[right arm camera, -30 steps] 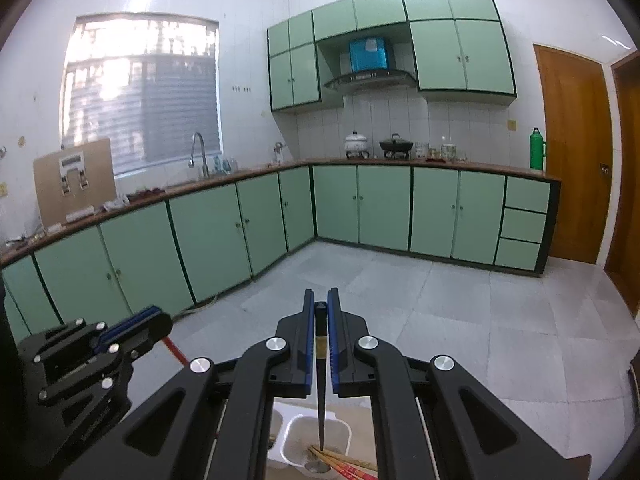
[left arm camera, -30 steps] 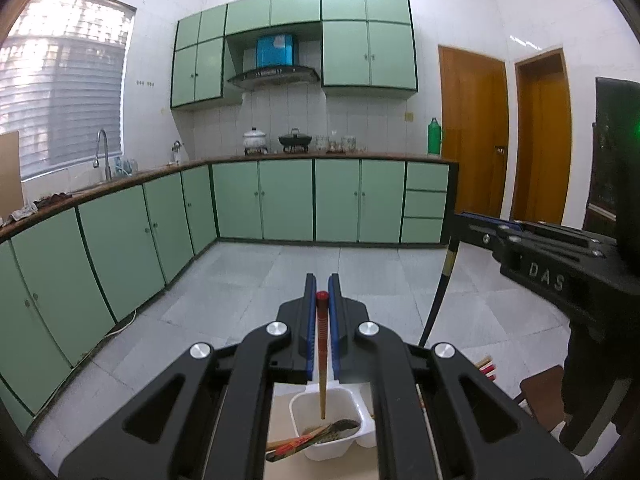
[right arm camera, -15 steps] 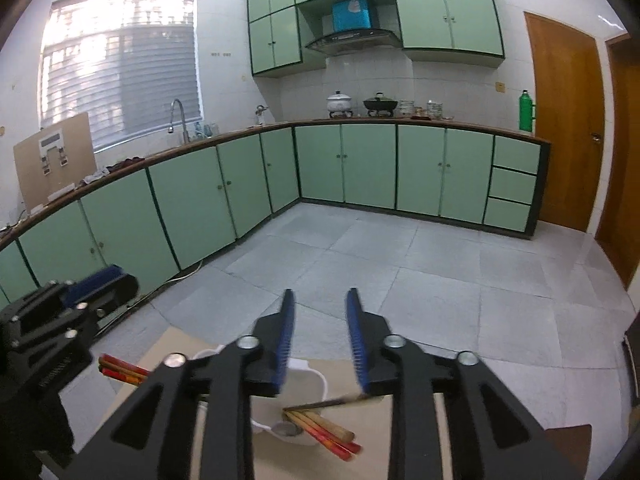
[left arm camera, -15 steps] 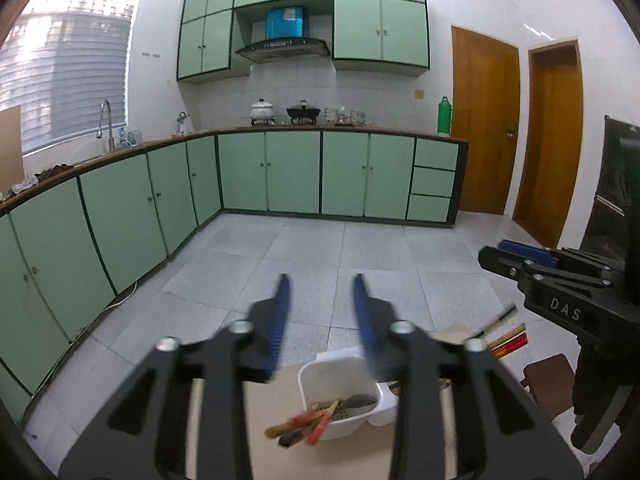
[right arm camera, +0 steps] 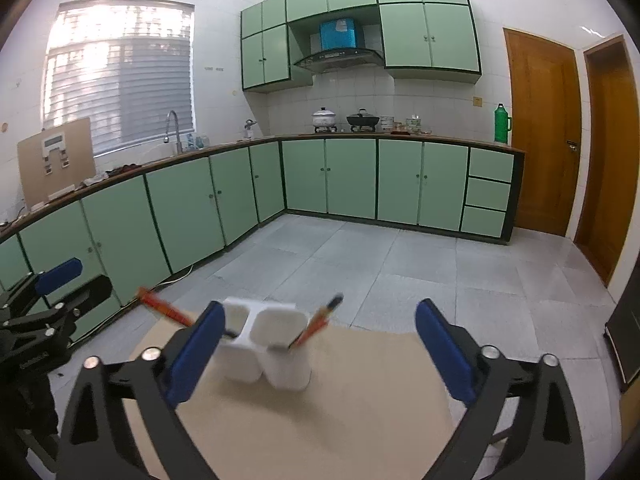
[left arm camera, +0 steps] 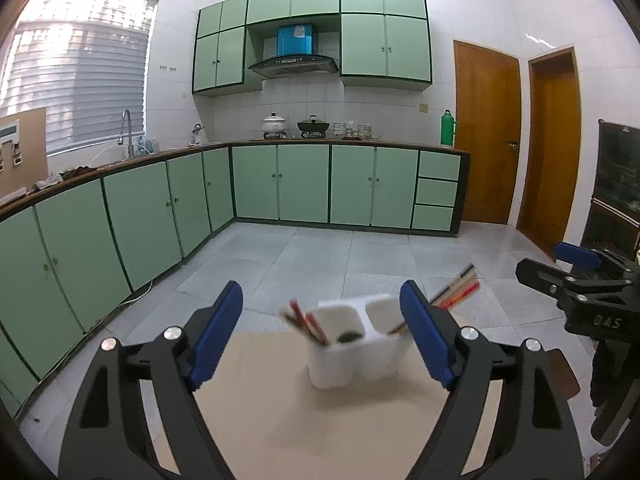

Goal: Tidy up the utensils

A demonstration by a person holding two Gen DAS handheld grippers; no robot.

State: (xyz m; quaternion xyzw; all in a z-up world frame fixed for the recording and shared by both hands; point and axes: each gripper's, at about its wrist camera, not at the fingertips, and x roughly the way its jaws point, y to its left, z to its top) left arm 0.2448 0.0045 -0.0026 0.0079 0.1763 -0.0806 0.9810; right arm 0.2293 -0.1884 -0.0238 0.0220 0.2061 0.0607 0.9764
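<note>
Now that both chopsticks (left arm camera: 307, 319) stand in the white holder (left arm camera: 352, 344), your left claw (left arm camera: 320, 336) and right claw (right arm camera: 318, 344) gape spread and empty, so that pair looks sorted.

Home kitchen, green cabinets (left arm camera: 304, 188), range hood (left arm camera: 294, 65), sink tap (left arm camera: 127, 132)

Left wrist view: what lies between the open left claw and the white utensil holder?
Only bare beige tabletop between left claw and white utensil holder.

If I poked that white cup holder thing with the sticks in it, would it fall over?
Probably it could tip. The white two-compartment holder looks like thin, light plastic, and the chopsticks lean out past its rim, pulling weight sideways. It may also slide, since the tabletop looks smooth.
</note>
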